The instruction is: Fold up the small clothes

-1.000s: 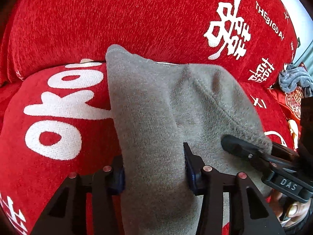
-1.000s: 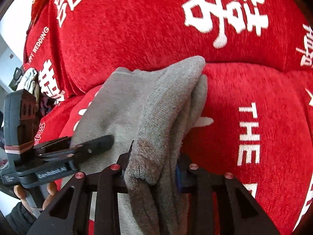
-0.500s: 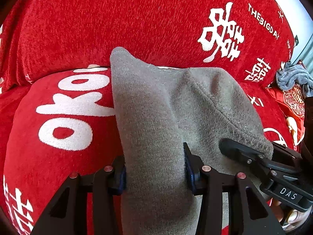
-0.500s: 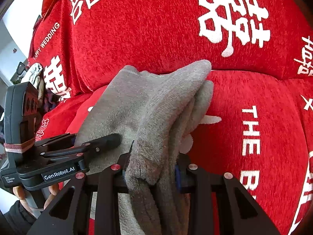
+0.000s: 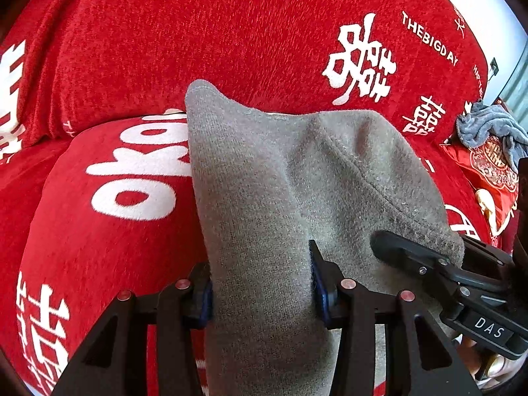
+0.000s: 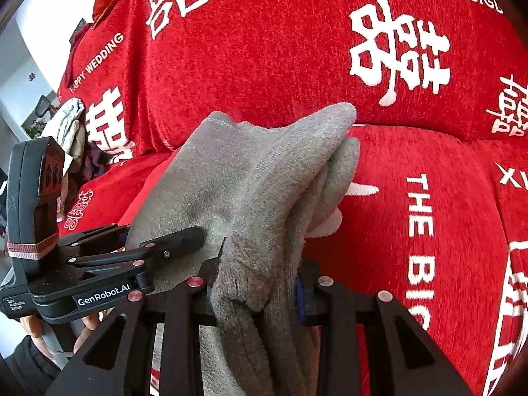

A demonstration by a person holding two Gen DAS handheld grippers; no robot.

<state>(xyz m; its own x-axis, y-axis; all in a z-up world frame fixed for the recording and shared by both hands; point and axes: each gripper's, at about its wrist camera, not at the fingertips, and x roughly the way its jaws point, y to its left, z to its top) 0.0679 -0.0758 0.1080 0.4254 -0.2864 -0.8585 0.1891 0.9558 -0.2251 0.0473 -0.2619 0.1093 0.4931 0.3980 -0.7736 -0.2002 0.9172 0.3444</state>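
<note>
A grey knitted garment is held up over a red sofa. My left gripper is shut on its left edge, the cloth bunched between the blue pads. My right gripper is shut on the garment's right edge, where several layers hang folded together. Each gripper shows in the other's view: the right one at the lower right of the left wrist view, the left one at the lower left of the right wrist view. The garment's far end droops toward the seat cushion.
The red sofa cover with white lettering fills both views, seat cushion below and backrest behind. A grey-blue cloth lies on a red cushion at the far right. A pale cloth pile lies at the sofa's left end.
Both grippers have lifted slightly with the garment, so the sofa pattern sits lower in both views. Both grips are unchanged.
</note>
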